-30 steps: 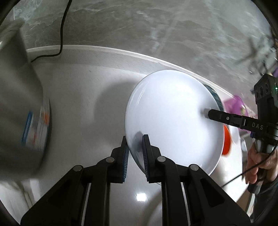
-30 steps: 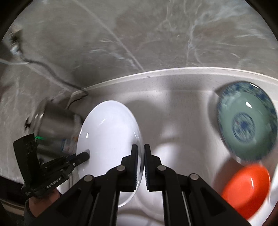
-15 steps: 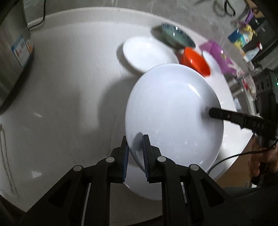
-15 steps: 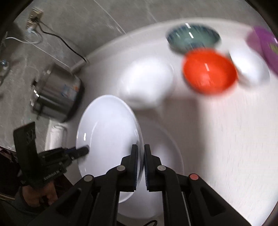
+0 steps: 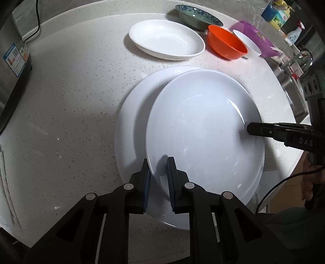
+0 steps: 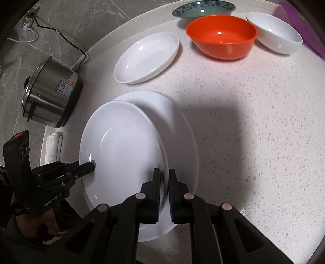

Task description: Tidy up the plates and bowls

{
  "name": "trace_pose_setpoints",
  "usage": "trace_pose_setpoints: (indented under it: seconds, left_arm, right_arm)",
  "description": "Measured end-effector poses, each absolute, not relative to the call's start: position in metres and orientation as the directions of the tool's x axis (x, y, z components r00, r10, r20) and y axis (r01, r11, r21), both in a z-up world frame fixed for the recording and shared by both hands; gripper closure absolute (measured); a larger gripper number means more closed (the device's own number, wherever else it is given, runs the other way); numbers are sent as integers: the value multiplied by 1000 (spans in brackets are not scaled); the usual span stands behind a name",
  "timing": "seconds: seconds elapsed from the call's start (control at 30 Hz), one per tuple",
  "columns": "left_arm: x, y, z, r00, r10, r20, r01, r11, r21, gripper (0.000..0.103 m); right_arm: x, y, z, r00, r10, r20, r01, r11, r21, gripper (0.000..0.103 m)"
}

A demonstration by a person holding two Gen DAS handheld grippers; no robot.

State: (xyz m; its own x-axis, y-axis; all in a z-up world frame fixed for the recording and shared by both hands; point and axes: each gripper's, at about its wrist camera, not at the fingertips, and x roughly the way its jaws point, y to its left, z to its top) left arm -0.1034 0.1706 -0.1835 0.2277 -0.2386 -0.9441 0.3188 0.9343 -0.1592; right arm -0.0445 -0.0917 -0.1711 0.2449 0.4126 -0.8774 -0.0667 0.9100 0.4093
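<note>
On the speckled counter point(image 5: 67, 105) near the front edge, a big white plate point(image 5: 203, 130) is held over a second white plate point(image 5: 134, 121) that lies flat under it and pokes out at about 10 o'clock in the left wrist view. Whether the two plates touch cannot be told. The left gripper point(image 5: 158, 178) pinches the top plate's near rim, with one finger over it and one under it. The right gripper point(image 6: 164, 182) pinches the rim on the other side the same way; in the left view its black finger sits on the plate at 3 o'clock. Farther back, at about 12 o'clock, rests a white oval dish point(image 5: 165, 39). Just beside it stands an orange bowl point(image 6: 221, 35), then a small white bowl point(image 6: 275, 32). Behind them sits a blue-green patterned bowl point(image 6: 203, 9). A shiny steel cooker point(image 6: 50, 91) stands at 9 o'clock in the right wrist view.
</note>
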Motion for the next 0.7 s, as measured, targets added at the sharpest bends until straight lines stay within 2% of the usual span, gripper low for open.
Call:
trace_pose_setpoints:
  seconds: [0.43, 0.5, 0.6, 0.63, 0.67, 0.7]
  left_arm:
    - [-99, 172, -181, 251, -218, -943, 317, 939, -132, 86]
    - [-98, 173, -181, 252, -228, -940, 316, 938, -143, 82]
    - [-100, 176, -176, 261, -251, -932, 318, 934, -162, 59]
    - [-101, 176, -174, 266, -265, -927, 320, 931, -174, 47]
    - [-101, 177, -172, 270, -274, -923, 322, 929, -182, 42]
    - [-101, 177, -170, 274, -280, -920, 320, 929, -187, 42]
  right_arm:
    - [-50, -78, -169, 280, 339, -898, -160, 939, 304, 91]
    - [-50, -72, -169, 287, 315, -905, -180, 945, 272, 90]
    - [-52, -63, -167, 302, 270, -914, -215, 954, 210, 89]
    - [-52, -60, -167, 308, 255, -917, -224, 956, 191, 89]
    - [-52, -59, -166, 315, 243, -918, -231, 957, 174, 89]
    - [-52, -58, -166, 318, 237, -918, -237, 957, 165, 88]
